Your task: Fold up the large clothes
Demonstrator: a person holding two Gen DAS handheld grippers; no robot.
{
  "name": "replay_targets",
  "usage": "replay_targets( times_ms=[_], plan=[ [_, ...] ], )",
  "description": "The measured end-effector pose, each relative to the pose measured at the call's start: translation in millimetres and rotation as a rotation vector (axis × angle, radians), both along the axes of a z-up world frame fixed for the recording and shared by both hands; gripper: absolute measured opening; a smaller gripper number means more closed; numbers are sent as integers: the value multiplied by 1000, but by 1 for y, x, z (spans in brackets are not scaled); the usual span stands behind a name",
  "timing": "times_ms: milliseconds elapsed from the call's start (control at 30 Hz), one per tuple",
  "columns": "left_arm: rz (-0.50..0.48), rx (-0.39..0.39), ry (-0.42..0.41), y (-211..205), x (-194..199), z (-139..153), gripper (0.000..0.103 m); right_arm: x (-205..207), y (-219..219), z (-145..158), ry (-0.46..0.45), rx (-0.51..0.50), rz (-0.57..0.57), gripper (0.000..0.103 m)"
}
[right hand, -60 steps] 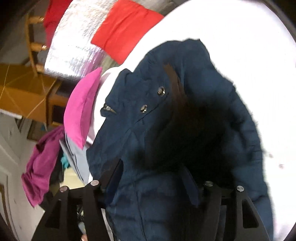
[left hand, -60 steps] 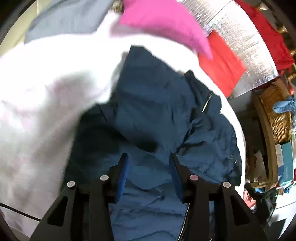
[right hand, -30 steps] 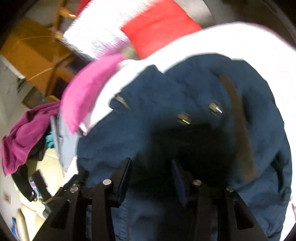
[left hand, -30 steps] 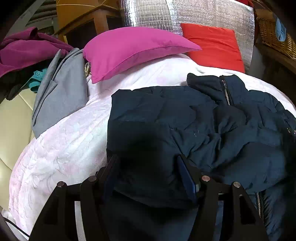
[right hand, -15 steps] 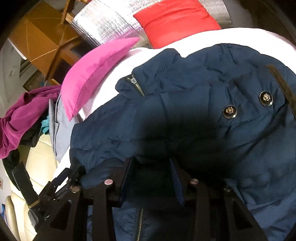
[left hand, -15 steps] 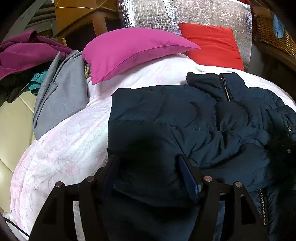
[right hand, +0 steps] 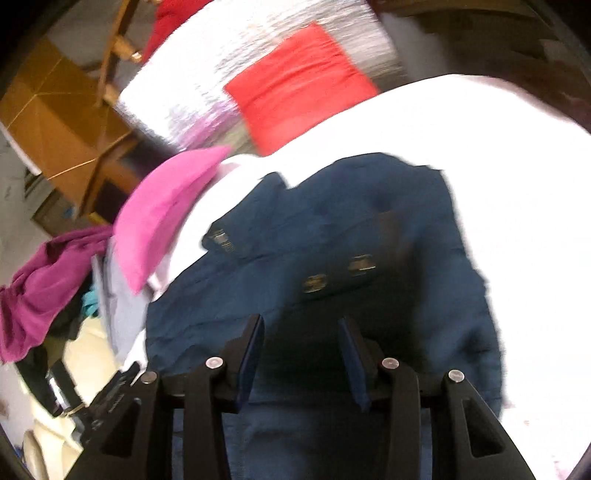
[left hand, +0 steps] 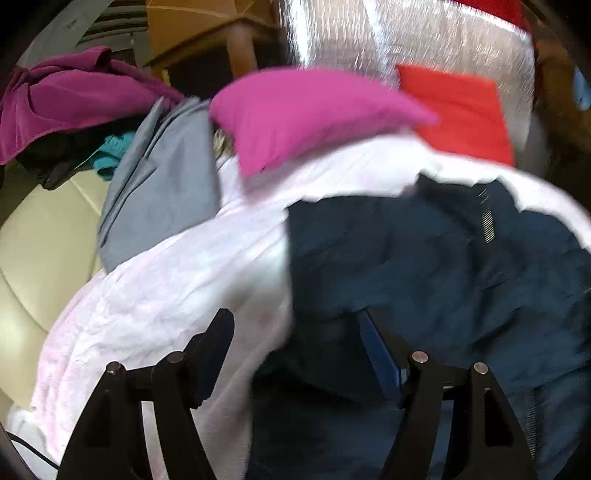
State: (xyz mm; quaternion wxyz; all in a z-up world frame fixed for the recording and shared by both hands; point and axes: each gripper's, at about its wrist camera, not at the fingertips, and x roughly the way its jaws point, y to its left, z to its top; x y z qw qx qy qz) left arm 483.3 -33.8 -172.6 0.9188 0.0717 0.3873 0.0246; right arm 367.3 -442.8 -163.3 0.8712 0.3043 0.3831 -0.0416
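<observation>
- Left wrist view: the left claw [left hand: 295, 343] was opening, its fingers spread wide. The left edge of the navy jacket [left hand: 443, 266] lay between them, but the pads pressed on nothing, so the claw held nothing.
- The jacket lay rumpled on the white bedspread [left hand: 166, 295], filling the frame from 1 o'clock round to 6 o'clock, its zipper [left hand: 488, 225] showing at about 2 o'clock.
- A magenta pillow [left hand: 303, 114] sat at 12 o'clock and a red pillow [left hand: 461, 114] at 1 o'clock, against a silver quilted panel [left hand: 406, 33].
- A grey garment [left hand: 162, 192] lay at 10 o'clock on the bedspread's edge, with a purple garment [left hand: 66, 99] heaped beyond it.
- Right wrist view: the right claw [right hand: 301, 354] stood partly open over the jacket [right hand: 332, 240], dark fabric between its fingers; motion blur hid whether the pads touched it, so a grip could not be told.
- The jacket covered the centre of the bedspread [right hand: 498, 155], two metal snaps [right hand: 336, 275] just past the fingertips at 12 o'clock.
- The magenta pillow [right hand: 166, 210] lay at 10 o'clock, the red pillow [right hand: 295, 88] at 12 o'clock and the purple garment [right hand: 40, 288] at 9 o'clock.
</observation>
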Motion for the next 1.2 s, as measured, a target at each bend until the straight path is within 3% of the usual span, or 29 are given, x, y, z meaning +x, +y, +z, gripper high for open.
replay_targets(
  times_ms=[67,133,167,367,500,567,667,767,933,1067,1200],
  plan=[
    [-7,36,74,-1,10,-21,72,2,-9,-12,50,22,-13,42],
    [-10,32,81,-2,11,-29,72,8,-11,-27,116,16,-16,28],
    [-7,45,73,-4,11,-26,72,10,-11,-31,129,12,-12,27],
    [-33,24,20,-8,-1,-3,72,1,-12,-13,83,43,-6,30],
    [-38,6,-40,-9,-9,15,72,-9,-19,3,13,-13,-49,30],
    [-45,-11,-75,-10,-16,24,72,-8,-24,-1,31,-11,-74,30],
    [-59,-18,-112,-13,-24,35,72,6,-28,-33,157,4,-70,28],
    [-66,-16,-143,-15,-31,44,72,10,-31,-33,154,27,-66,28],
    [-61,-21,-161,-16,-34,49,72,3,-21,-14,125,-15,-71,30],
    [-58,-21,-167,-17,-35,51,72,-4,-5,16,21,-106,-49,30],
    [-55,-18,-175,-18,-36,53,72,-4,15,27,-50,-113,2,32]
  ],
)
